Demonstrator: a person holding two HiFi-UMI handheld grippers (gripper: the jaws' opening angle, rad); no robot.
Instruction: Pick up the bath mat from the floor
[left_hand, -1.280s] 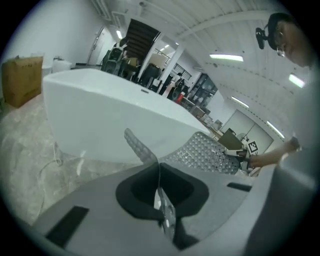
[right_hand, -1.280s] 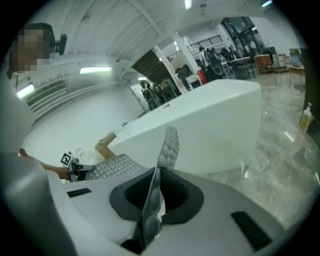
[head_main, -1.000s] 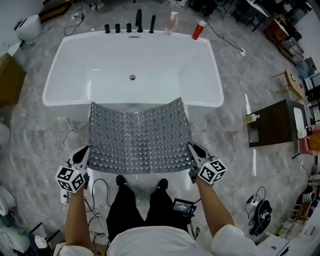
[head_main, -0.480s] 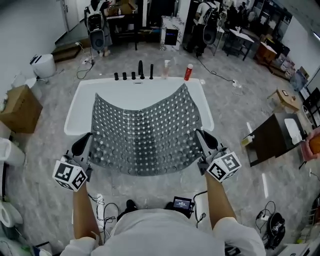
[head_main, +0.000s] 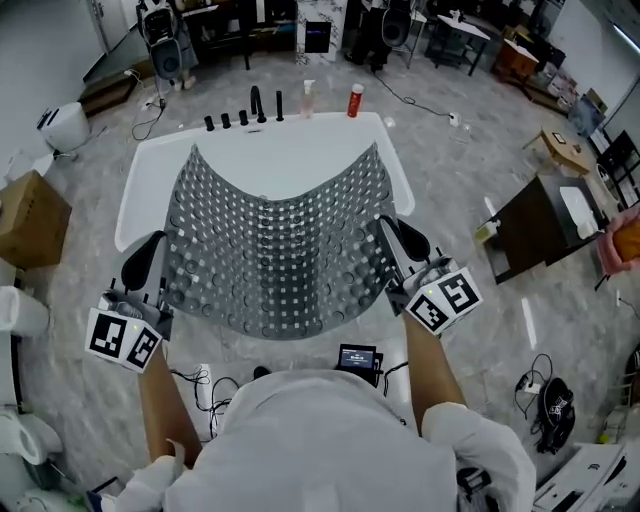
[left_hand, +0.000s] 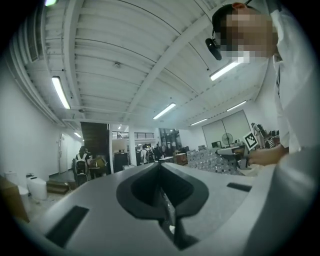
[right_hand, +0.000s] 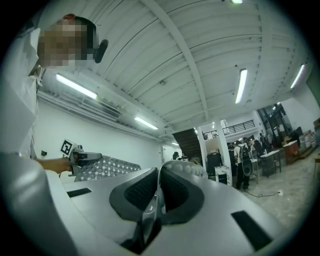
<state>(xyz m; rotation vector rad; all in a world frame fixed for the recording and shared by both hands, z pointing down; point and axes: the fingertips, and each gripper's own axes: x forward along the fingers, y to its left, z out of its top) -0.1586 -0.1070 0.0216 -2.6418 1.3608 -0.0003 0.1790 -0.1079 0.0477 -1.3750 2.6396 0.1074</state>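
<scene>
Holds one bath mat (head_main: 275, 240) clear of the floor (head_main: 480, 350), over the single bathtub (head_main: 135, 200), pinched at its left edge by the closed left tongs (head_main: 150, 265) and at its right edge by the closed right tongs (head_main: 400, 245). Spans crosswise between the two, sags midway, reaches forward; equally near both tongs.

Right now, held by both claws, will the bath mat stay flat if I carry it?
Probably not: the bath mat sags between the left claw and right claw, so it looks floppy. Likely light, since edge pinches alone hold it.
</scene>
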